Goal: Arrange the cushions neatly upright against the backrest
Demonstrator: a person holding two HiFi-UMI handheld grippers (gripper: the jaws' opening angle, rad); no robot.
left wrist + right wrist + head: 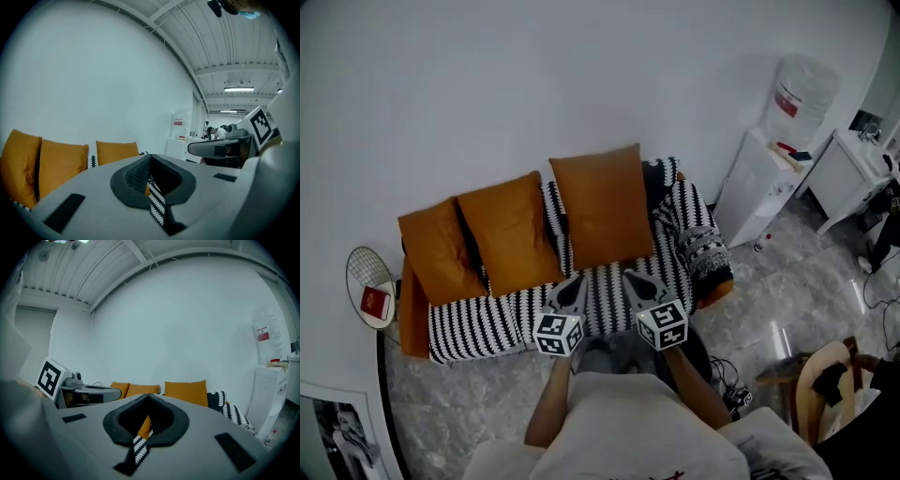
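Looked like an office or lab lounge corner: sofa (478,323) on a bare white wall (534,84), water dispenser (769,183), white desk (848,173), floor cables (727,375), ceiling strip lights (239,89).

3 orange cushions (511,230) on a black-and-white zigzag sofa cover (609,291) against a white wall (534,75).

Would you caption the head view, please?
Three orange cushions lean upright on the patterned sofa; left gripper and right gripper hover shut.

Readable text: none.
Far right of the right gripper (633,278): red label (787,100) on water bottle (808,82), print too small.
Left of the left gripper (574,283): red item (375,301), markings illegible.
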